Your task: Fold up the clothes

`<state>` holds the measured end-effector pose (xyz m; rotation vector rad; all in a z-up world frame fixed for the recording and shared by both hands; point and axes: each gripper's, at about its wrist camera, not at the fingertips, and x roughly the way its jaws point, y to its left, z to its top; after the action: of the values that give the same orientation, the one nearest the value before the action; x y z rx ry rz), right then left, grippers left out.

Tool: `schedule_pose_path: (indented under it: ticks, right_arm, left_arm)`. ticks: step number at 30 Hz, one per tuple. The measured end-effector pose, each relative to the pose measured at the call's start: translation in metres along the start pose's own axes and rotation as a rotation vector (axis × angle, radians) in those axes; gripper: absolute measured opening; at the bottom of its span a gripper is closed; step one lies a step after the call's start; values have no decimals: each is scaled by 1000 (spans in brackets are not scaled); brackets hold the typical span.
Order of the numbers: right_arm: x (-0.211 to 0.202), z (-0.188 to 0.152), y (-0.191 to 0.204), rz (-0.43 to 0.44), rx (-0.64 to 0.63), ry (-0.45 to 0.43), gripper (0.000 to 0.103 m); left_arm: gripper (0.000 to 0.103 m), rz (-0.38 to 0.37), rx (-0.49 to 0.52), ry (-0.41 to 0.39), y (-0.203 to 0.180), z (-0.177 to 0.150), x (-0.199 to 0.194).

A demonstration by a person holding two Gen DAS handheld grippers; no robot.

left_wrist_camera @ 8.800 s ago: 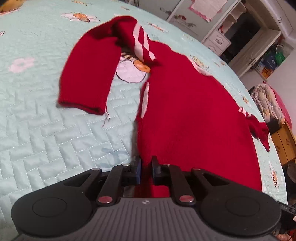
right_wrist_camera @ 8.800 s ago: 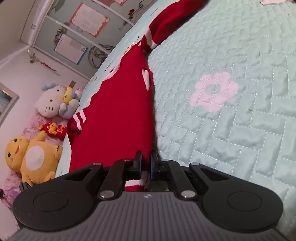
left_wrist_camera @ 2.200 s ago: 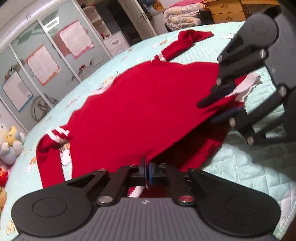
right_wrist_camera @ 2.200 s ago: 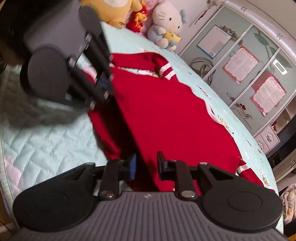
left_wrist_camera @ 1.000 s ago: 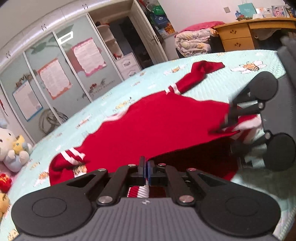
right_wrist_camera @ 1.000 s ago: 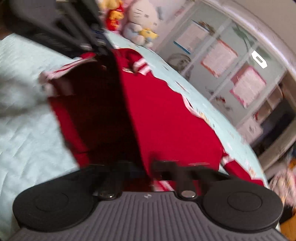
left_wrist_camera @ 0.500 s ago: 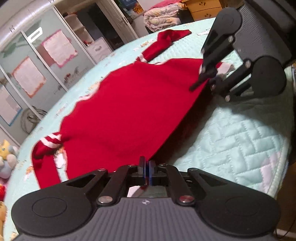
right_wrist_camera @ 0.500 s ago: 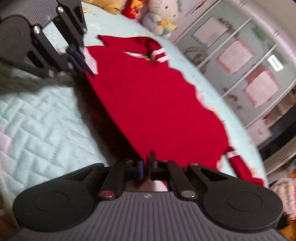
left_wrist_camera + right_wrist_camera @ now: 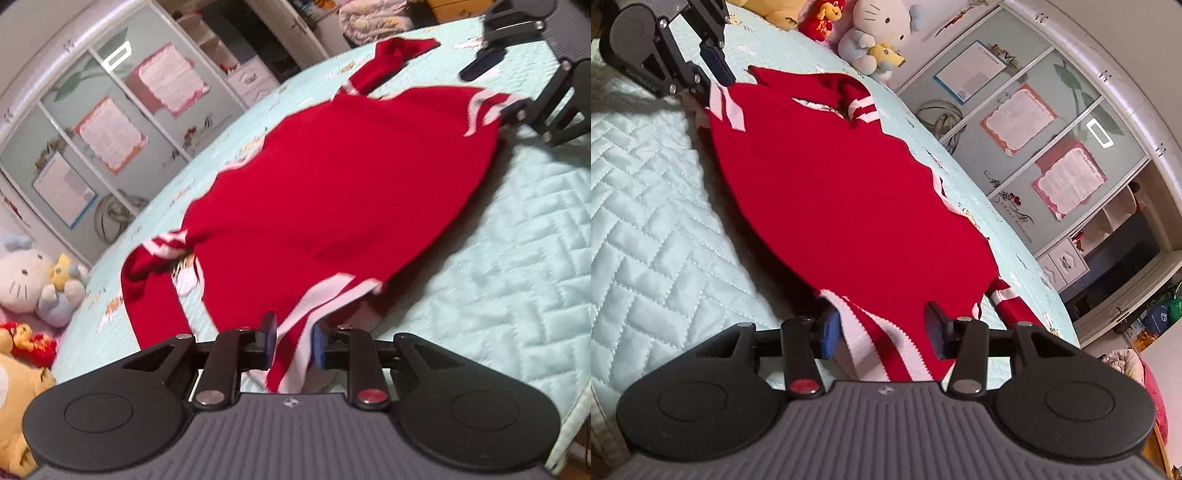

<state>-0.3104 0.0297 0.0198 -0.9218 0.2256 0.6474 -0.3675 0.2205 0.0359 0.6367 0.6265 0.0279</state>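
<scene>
The red sweater (image 9: 332, 206) lies spread flat on the quilted bed (image 9: 517, 295). The left gripper (image 9: 293, 341) has its fingers parted, with a striped corner of the hem lying loose between them. The right gripper (image 9: 882, 330) is spread wider at the other striped corner, gripping nothing. Plush toys (image 9: 875, 33) sit beyond the bed.

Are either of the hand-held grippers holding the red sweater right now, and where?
Neither. Both hand-held grippers, left and right, are open around the red sweater's striped hem.
</scene>
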Motion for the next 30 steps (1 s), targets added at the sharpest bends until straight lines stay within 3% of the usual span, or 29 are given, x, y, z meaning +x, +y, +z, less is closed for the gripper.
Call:
schedule_pose_path:
  ticks: [2, 3, 4, 9, 13, 18, 21, 24, 30]
  right_arm:
    - [0, -2, -2, 19, 1, 12, 42]
    - [0, -3, -5, 42, 13, 27, 11]
    - [1, -3, -7, 65, 25, 42, 1]
    - [-4, -14, -6, 131, 19, 115, 0]
    - [-7, -17, -1, 105, 19, 100, 0]
    - [-15, -28, -22, 128, 148, 121, 35]
    - [-24, -36, -41, 156, 255, 123, 46]
    - [-32, -44, -59, 184, 362, 125, 48]
    - [-4, -64, -97, 344, 879, 45, 48]
  left_arm:
    - [2, -13, -8, -1, 5, -3, -2]
    - [2, -16, -8, 0, 7, -4, -3]
    - [2, -16, -7, 2, 7, -5, -5]
    - [2, -9, 5, 59, 5, -20, -1]
    - [6, 30, 63, 70, -8, -23, 3]
    - [12, 23, 73, 88, -4, -25, -2]
    - [28, -18, -21, 108, 12, -28, -13]
    - [35, -61, -128, 128, 29, -31, -24]
    - [33, -210, -516, 14, 76, -16, -47]
